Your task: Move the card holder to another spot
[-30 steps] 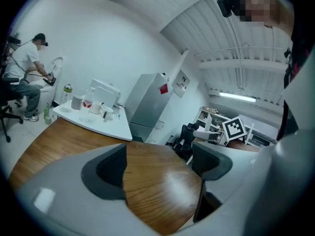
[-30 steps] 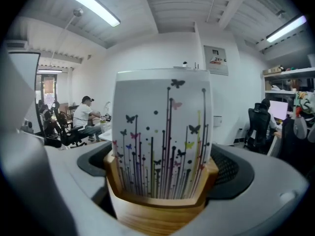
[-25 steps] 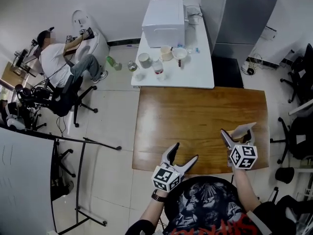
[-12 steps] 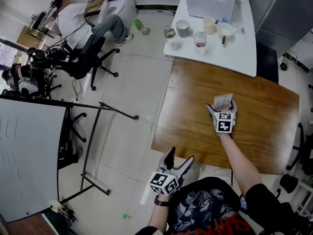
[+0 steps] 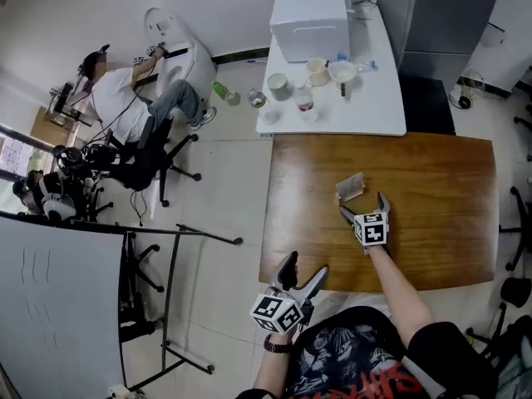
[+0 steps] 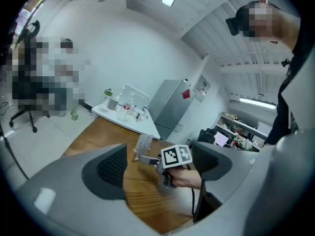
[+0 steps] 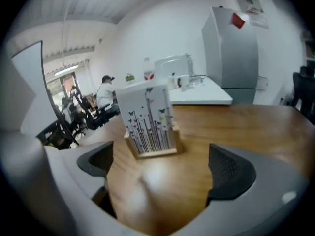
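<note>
A: Where's the card holder [image 5: 352,187]?

B: Upright on the wooden table [image 5: 440,223], near its middle, just ahead of the right gripper [image 5: 362,205] and touching neither jaw.

A: So that gripper carries nothing?

B: Nothing. Its 2 jaws are spread wide with only bare wood between them. The left gripper [image 5: 306,264] is spread and empty too, held off the table's near edge.

A: Which step is this?

B: Either lining up a grasp or a release, I can't tell which. A grasp needs the jaws pushed forward to flank the base, then closed. A release needs a straight pull back without tipping it.
</note>
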